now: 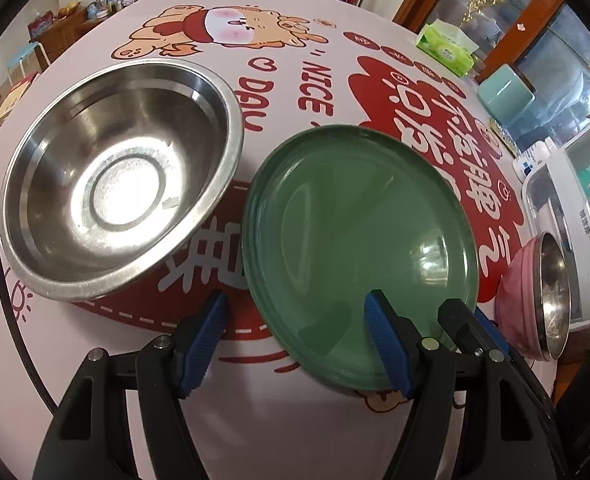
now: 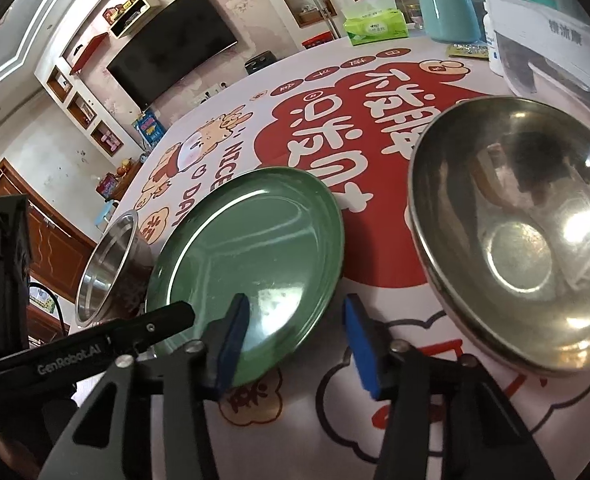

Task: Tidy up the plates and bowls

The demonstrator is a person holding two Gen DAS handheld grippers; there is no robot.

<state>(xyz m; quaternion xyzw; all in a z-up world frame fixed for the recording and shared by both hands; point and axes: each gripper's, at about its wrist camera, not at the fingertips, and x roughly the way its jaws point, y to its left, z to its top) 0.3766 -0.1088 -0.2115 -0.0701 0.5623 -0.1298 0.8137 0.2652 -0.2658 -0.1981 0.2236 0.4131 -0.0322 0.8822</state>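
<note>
A green plate [image 1: 359,248] lies on the printed tablecloth, and its left edge shows stacked rims. A large steel bowl [image 1: 119,184] stands to its left. A pink bowl with a steel lining [image 1: 535,300] stands to its right. My left gripper [image 1: 295,336] is open, with the plate's near left rim between its jaws: one blue pad is over the plate, the other beside it. My right gripper [image 2: 295,340] is open astride the near right rim of the green plate [image 2: 255,264]. The lined bowl [image 2: 515,240] is close on its right, and the steel bowl [image 2: 107,268] is at far left.
A green tissue box [image 1: 447,48], a teal canister [image 1: 505,92] and a white appliance [image 1: 575,220] stand along the table's far right side. The tablecloth [image 1: 279,92] is bare beyond the dishes. In the right wrist view my left gripper's black body [image 2: 95,344] reaches in beside the plate.
</note>
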